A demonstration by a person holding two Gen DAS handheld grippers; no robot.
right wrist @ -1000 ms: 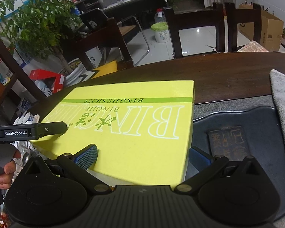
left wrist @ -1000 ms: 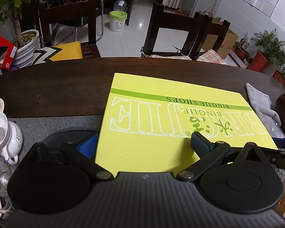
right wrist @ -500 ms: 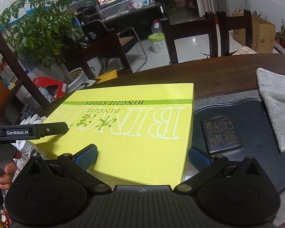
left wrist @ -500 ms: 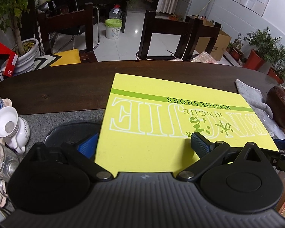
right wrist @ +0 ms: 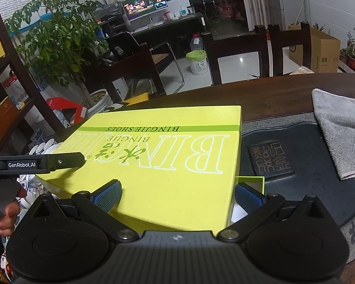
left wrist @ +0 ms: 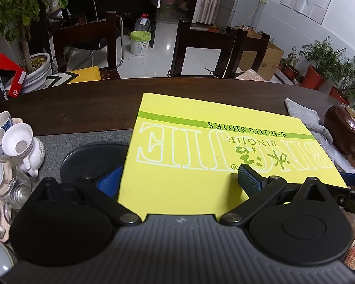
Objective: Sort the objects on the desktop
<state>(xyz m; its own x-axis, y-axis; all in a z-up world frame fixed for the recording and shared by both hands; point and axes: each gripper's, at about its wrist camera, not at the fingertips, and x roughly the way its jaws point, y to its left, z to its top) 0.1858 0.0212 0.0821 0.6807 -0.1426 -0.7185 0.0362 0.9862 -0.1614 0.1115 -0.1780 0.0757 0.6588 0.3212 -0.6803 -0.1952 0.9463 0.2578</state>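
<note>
A yellow shoe-box lid (left wrist: 201,156) printed "BINGJIE SHOES" fills the middle of both views, held level above the table. My left gripper (left wrist: 178,181) straddles its near left corner, jaws wide: one finger (left wrist: 248,179) lies over the top, the other (left wrist: 108,182) sits against the outer left side. My right gripper (right wrist: 177,195) straddles the near right corner of the lid (right wrist: 168,156) the same way. Below that corner the box base (right wrist: 250,179) shows its green rim and white inside. The left gripper (right wrist: 45,163) also appears in the right wrist view.
White teacups and glassware (left wrist: 11,142) crowd the left end of the table. A dark stone tea tray (right wrist: 307,165) lies under and right of the box. A grey towel (right wrist: 338,123) and a brown pouch (left wrist: 343,130) lie at the right. Dark chairs (left wrist: 201,47) stand behind the table.
Both grippers and the lid have risen together. The table sits lower in both views, and the box base now shows beneath the lid's right corner.
</note>
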